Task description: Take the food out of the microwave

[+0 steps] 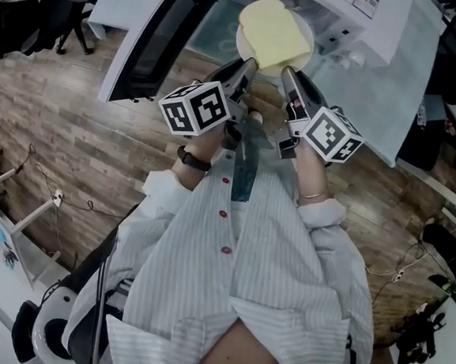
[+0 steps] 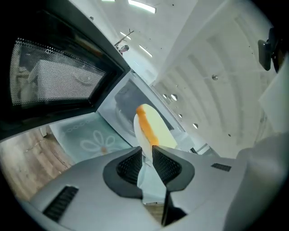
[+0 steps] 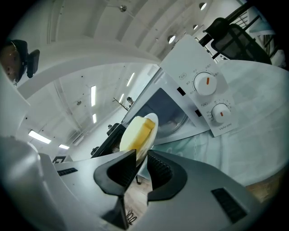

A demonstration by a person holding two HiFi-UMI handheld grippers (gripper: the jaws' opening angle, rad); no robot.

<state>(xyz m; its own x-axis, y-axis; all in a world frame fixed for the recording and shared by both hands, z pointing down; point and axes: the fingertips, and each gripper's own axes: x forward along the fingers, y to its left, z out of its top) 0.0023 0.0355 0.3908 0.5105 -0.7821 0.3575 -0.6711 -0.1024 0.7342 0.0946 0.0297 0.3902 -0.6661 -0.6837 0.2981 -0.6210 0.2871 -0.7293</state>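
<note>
So the white microwave (image 1: 362, 14) sits at the top of the head view with its door (image 1: 157, 40) swung wide open to the left, on a table covered with a pale flower-print cloth (image 2: 90, 140). The food is already outside the cavity. It's a white plate (image 1: 242, 44) with a yellow slice of bread (image 1: 274, 32) lying on it, held up in the air just in front of the opening, between the door and the microwave body. Both grippers have it. The left gripper (image 1: 244, 69) is pinched down on the plate's near-left rim, and the right gripper (image 1: 289, 75) is clamped on the near-right rim, each with only the thin edge between its jaws.
</note>
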